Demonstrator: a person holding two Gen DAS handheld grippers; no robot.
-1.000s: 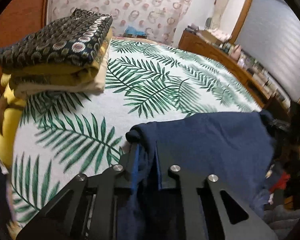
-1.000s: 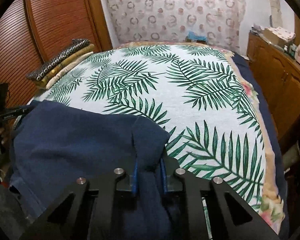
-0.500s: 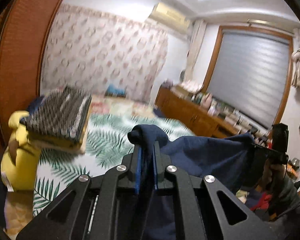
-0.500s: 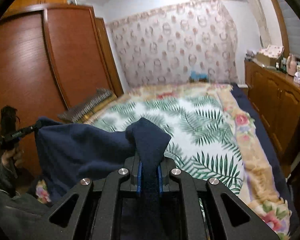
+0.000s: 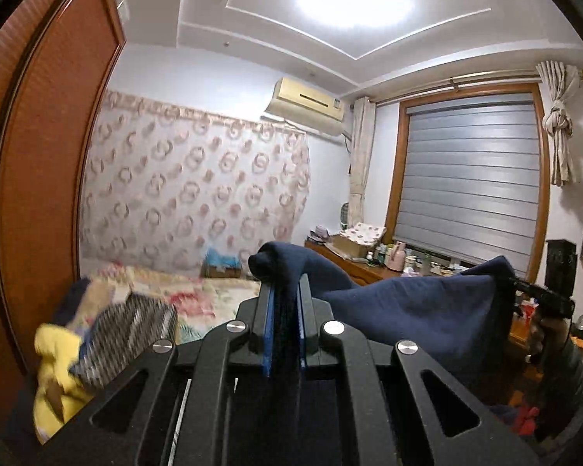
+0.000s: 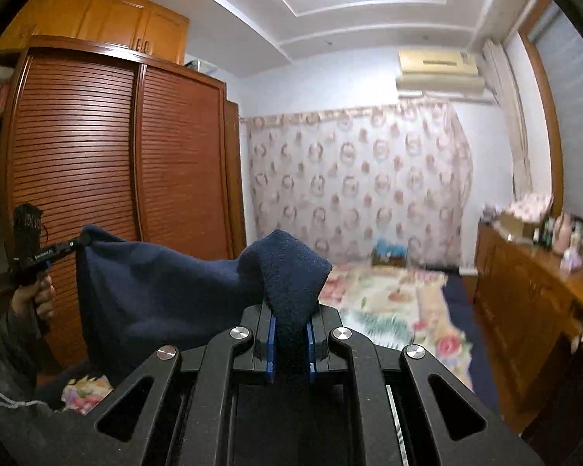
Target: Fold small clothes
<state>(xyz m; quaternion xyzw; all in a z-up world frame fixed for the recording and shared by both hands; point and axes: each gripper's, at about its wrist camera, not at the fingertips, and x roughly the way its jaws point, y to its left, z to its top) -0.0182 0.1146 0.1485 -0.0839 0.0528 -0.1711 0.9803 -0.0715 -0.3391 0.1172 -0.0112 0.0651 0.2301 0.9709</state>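
A navy blue garment (image 5: 408, 310) hangs stretched in the air between my two grippers, well above the bed. My left gripper (image 5: 285, 299) is shut on one corner of it. My right gripper (image 6: 289, 318) is shut on the other corner; the cloth (image 6: 155, 291) spreads to the left there. In the left wrist view the right gripper (image 5: 540, 299) shows at the far right, pinching the cloth. In the right wrist view the left gripper (image 6: 58, 250) shows at the far left. The garment's lower part is hidden behind the gripper bodies.
A stack of folded clothes (image 5: 132, 330) with a patterned top piece and a yellow item lies at the bed's left. The bed (image 6: 388, 303) with its floral and leaf cover is below. A wooden wardrobe (image 6: 116, 174) stands left, a wooden dresser (image 6: 532, 303) right.
Both grippers have risen and tilted up with the navy garment, lifting it off the bed. The views now show walls and ceiling rather than the bedspread.
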